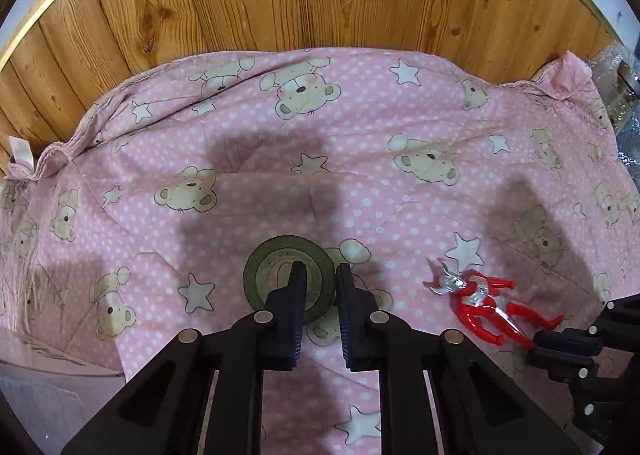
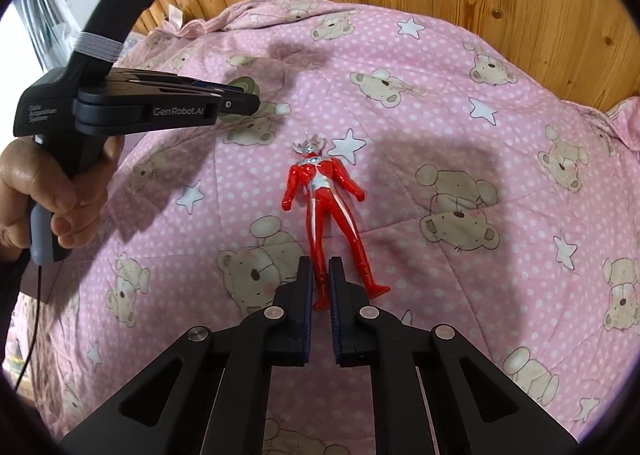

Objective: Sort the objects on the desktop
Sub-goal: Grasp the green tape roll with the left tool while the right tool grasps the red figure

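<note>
Left gripper [image 1: 318,275]: we see its jaws part open astride the tape roll [image 1: 280,273] rim on the quilt [image 1: 360,143], gripping nothing; it may slide.
Right gripper [image 2: 320,269]: narrowly open around one leg of the red figure [image 2: 326,211], which lies flat; we fear it twists.

Pink bear quilt [image 1: 360,143] under tape roll [image 1: 264,255], figure [image 2: 324,195]
</note>
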